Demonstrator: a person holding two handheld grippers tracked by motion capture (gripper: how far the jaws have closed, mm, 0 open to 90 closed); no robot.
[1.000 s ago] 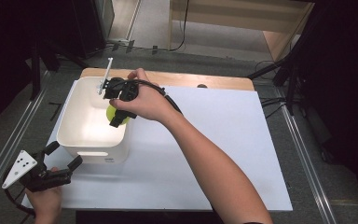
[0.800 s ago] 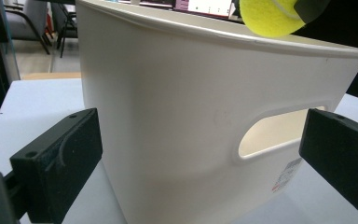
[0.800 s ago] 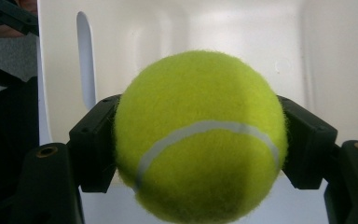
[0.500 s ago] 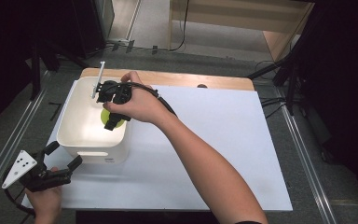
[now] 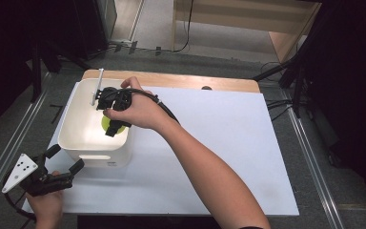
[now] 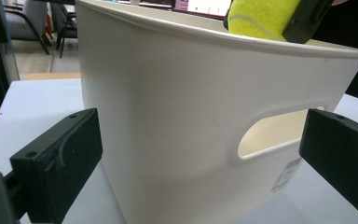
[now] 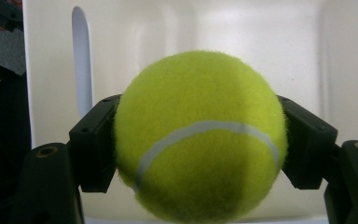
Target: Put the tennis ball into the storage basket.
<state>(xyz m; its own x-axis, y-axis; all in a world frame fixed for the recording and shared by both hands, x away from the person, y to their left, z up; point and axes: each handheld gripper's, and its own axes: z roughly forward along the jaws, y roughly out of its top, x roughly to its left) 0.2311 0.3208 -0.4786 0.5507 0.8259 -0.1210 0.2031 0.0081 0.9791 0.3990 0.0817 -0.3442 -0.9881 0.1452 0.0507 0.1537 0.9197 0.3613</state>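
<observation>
Since a moment ago the right tongs (image 5: 116,120) have slid a little toward the tabletop's left edge and now hang over the middle of the white bin (image 5: 78,143), while the left tongs (image 5: 63,160) have kept their place off the bin's near left corner. Right tongs first: their black pads pinch a tennis ball (image 7: 200,135) from both sides, squarely across its middle, and the ball hangs inside the bin's mouth with the pale floor of the bin showing behind it. In the left gripper view the ball (image 6: 261,18) peeks just above the rim, so it looks not yet set down. The left tongs (image 6: 205,154) stand spread, one pad on either side of the bin's near wall, touching nothing that I can see.

To my eye the step in hand is dropping the ball into the bin. The next move calls for lowering a touch, then spreading the pads so the ball falls clear; it is round and springy, so letting go from high up could bounce it back out.

The ball is fuzzy yellow-green felt with a curved white seam. The bin is smooth, glossy white plastic with rounded corners, a slightly flared rim and an oval handle slot (image 6: 275,133) cut in its near wall. It sits at the far left corner of the white tabletop (image 5: 228,143), whose bare wood shows along the far edge.
</observation>
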